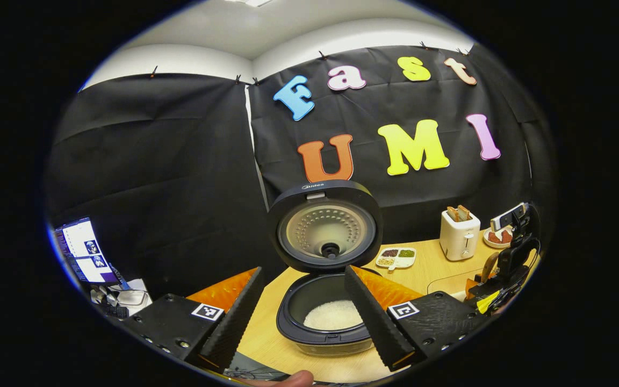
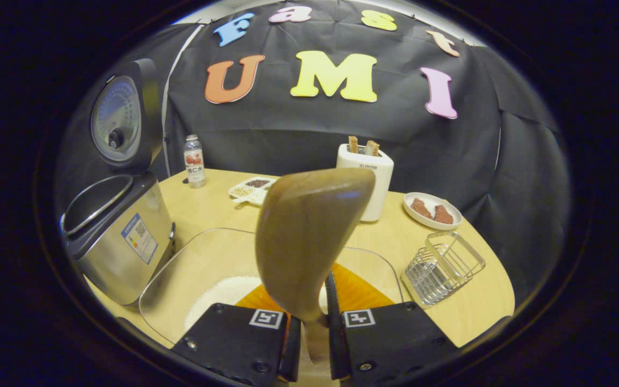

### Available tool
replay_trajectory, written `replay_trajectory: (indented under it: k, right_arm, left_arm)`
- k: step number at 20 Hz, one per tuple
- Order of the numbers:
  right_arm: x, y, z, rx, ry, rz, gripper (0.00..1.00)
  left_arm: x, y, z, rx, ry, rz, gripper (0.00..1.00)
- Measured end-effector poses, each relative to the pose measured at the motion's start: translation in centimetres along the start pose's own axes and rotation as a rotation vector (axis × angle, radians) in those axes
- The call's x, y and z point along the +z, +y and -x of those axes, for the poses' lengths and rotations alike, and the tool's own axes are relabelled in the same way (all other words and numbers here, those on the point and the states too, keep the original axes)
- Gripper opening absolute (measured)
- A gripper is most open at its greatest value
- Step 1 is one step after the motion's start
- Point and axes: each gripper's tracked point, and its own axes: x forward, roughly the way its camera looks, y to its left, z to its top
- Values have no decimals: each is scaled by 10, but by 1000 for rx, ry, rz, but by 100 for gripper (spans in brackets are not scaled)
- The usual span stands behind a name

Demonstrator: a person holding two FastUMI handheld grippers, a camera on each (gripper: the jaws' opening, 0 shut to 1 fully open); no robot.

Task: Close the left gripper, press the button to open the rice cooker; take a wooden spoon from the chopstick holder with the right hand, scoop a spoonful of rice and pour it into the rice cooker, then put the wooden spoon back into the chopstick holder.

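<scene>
The rice cooker (image 1: 324, 322) stands open with its lid (image 1: 324, 226) upright, and white rice (image 1: 333, 314) lies in the inner pot. My left gripper (image 1: 305, 322) is open, and its fingers frame the pot from the near side without touching it. My right gripper (image 2: 312, 322) is shut on the handle of the wooden spoon (image 2: 309, 236), whose bowl stands upright over a clear glass bowl (image 2: 180, 269) holding rice (image 2: 223, 293). The cooker (image 2: 121, 231) is to the left of that bowl. The wire chopstick holder (image 2: 441, 266) sits to the right on the table.
On the wooden table (image 2: 218, 204) stand a white toaster (image 2: 366, 180) with toast, a plate (image 2: 432, 210) of brown pieces, a sectioned dish (image 2: 253, 189) of grains and a small bottle (image 2: 194, 161). A laptop screen (image 1: 86, 250) glows at far left.
</scene>
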Motion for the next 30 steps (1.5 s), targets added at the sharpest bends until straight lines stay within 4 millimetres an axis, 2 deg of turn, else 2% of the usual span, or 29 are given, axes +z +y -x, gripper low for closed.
replay_trajectory:
  k: [2, 7, 12, 15, 18, 26, 30]
  right_arm:
    - [-3, 7, 3, 27, 15, -44, 27]
    - [-4, 10, -1, 82, 48, -205, 28]
    - [-5, 30, 1, 164, 67, -333, 27]
    - [-7, 30, -1, 219, 100, -549, 28]
    - [-7, 28, 1, 259, 111, -668, 28]
    - [21, 18, 6, 377, 124, -1060, 27]
    - [44, 10, 11, 456, 110, -1315, 27]
  left_arm:
    - [-2, 0, 0, 0, 7, 11, 96]
    - [-2, 5, 1, 8, 8, 13, 96]
    - [0, 5, 0, 7, 7, 11, 95]
    - [1, 10, 2, 15, 3, 10, 96]
    - [0, 11, 1, 17, 7, 10, 96]
    - [8, 10, 1, 16, -4, 3, 96]
    - [12, 10, 0, 15, -3, 9, 96]
